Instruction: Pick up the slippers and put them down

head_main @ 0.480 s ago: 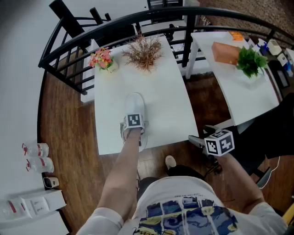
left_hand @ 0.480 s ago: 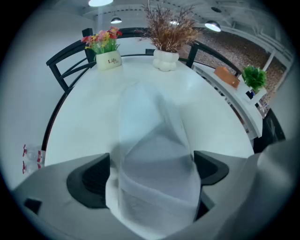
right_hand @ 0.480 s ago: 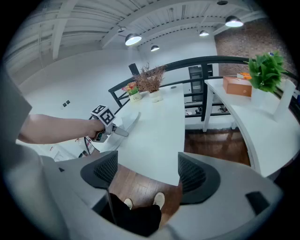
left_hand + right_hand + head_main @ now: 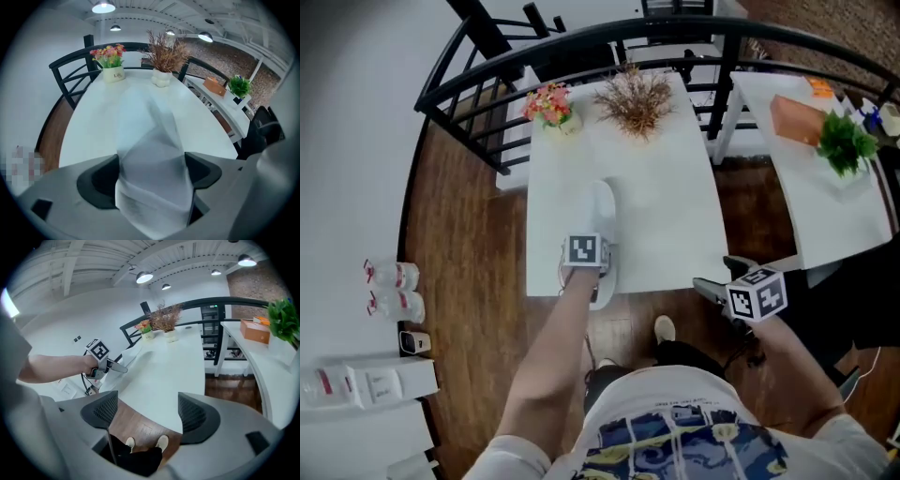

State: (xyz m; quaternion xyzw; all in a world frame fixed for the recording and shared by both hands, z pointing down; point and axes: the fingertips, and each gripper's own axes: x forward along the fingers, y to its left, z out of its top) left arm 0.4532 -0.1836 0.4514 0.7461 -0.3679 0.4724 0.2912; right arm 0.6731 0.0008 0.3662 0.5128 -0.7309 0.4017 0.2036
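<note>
A white slipper lies lengthwise on the white table, its heel at the near edge. My left gripper comes down on that heel end and is shut on it. In the left gripper view the slipper fills the gap between the pads of the left gripper and runs away over the table top. My right gripper hovers off the table's near right corner, above the wooden floor. The right gripper is open and holds nothing; its view also shows the left gripper with the slipper.
A flower pot and a dried plant stand at the table's far end. A black railing curves behind. A second white table on the right carries a green plant and an orange box. Bottles stand on the floor at left.
The head view has shifted, so everything sits further right in the picture. The left gripper stays closed on the slipper's heel at the table's near edge. The right gripper has barely moved.
</note>
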